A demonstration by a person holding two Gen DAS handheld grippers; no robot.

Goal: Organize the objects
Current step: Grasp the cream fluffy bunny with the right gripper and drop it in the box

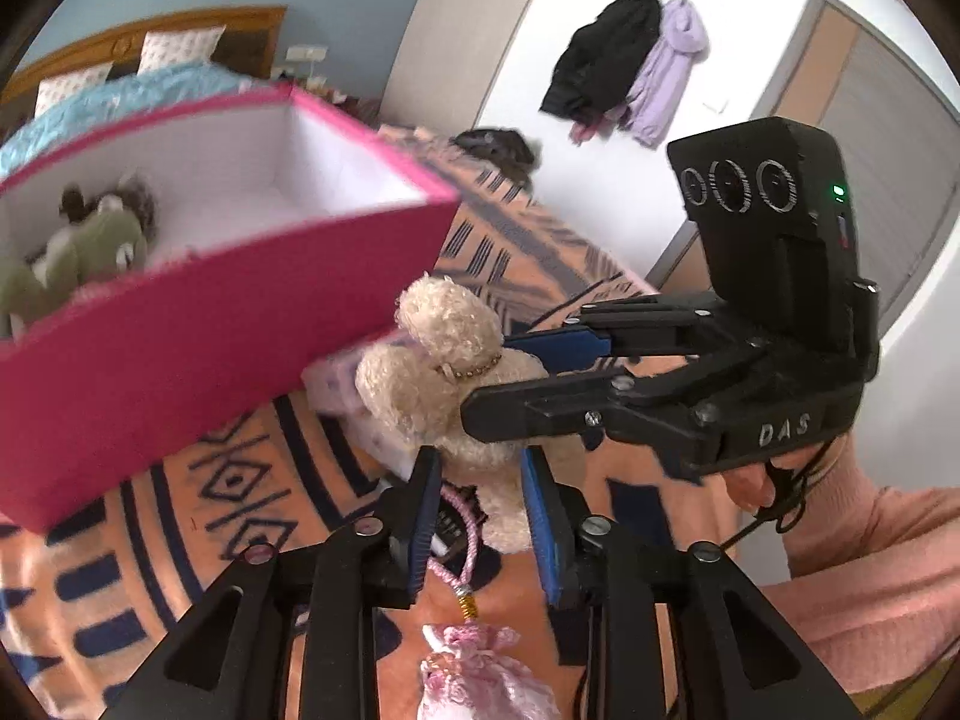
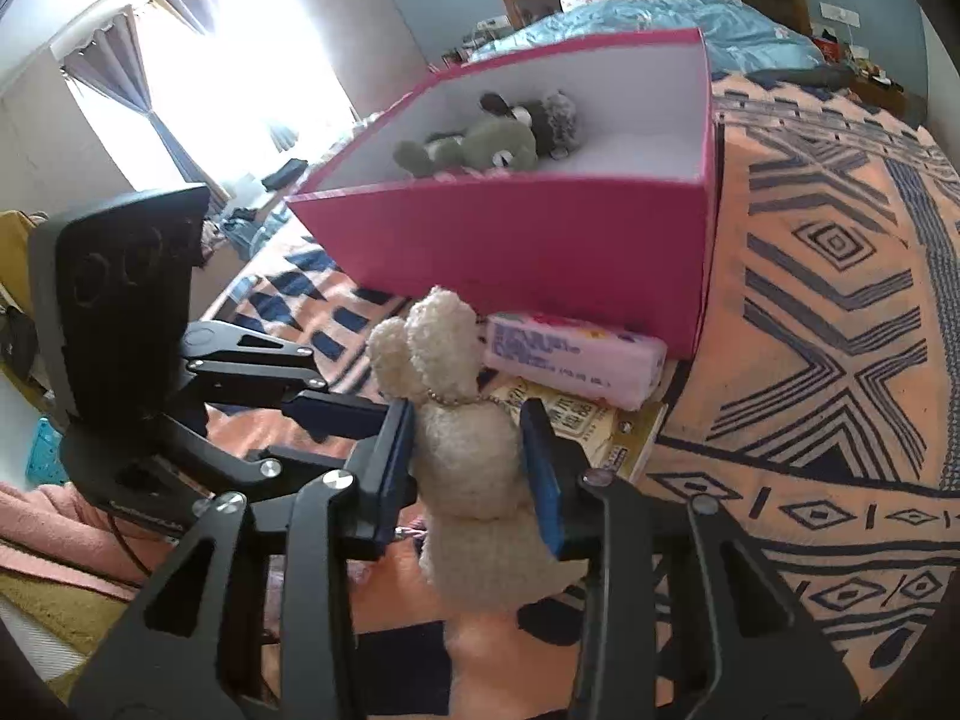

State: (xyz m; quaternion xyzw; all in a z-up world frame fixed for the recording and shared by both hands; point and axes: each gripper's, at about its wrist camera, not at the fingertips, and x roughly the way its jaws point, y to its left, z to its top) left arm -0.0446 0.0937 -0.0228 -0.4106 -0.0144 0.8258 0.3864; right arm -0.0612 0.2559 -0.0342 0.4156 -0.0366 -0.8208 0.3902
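Cream, curly plush makes up the small teddy bear point(image 2: 465, 450) that both grippers meet on, just in front of the pink box point(image 2: 540, 252) on the orange patterned blanket point(image 2: 840, 360); the right gripper point(image 2: 474, 468) has its blue-padded fingers point(image 2: 543, 468) pressed against the bear's body from either side, jaws narrow and closed on it; the bear stands upright between them, head up, a beaded collar at its neck. In the left wrist view the left gripper point(image 1: 480, 516) has its blue pads either side of the bear's lower body point(image 1: 504, 498); its jaws are drawn in as far as they go and closed on the toy, while the right gripper point(image 1: 522, 378) reaches in from the right at the bear's neck. A pink cord with a tasselled pink sachet point(image 1: 474, 678) trails below the left gripper's fingers, lying on the blanket. Inside the pink box, against its white lining, lies a green and grey plush animal point(image 2: 480, 141). A pink tissue pack point(image 2: 576, 360) rests just beside the bear, touching the box's front wall; a yellow printed packet point(image 2: 606, 429) lies partly under it. A person's hand in a pink sleeve point(image 1: 870, 546) holds the right gripper; dark and lilac coats point(image 1: 630, 66) hang on the far wall.
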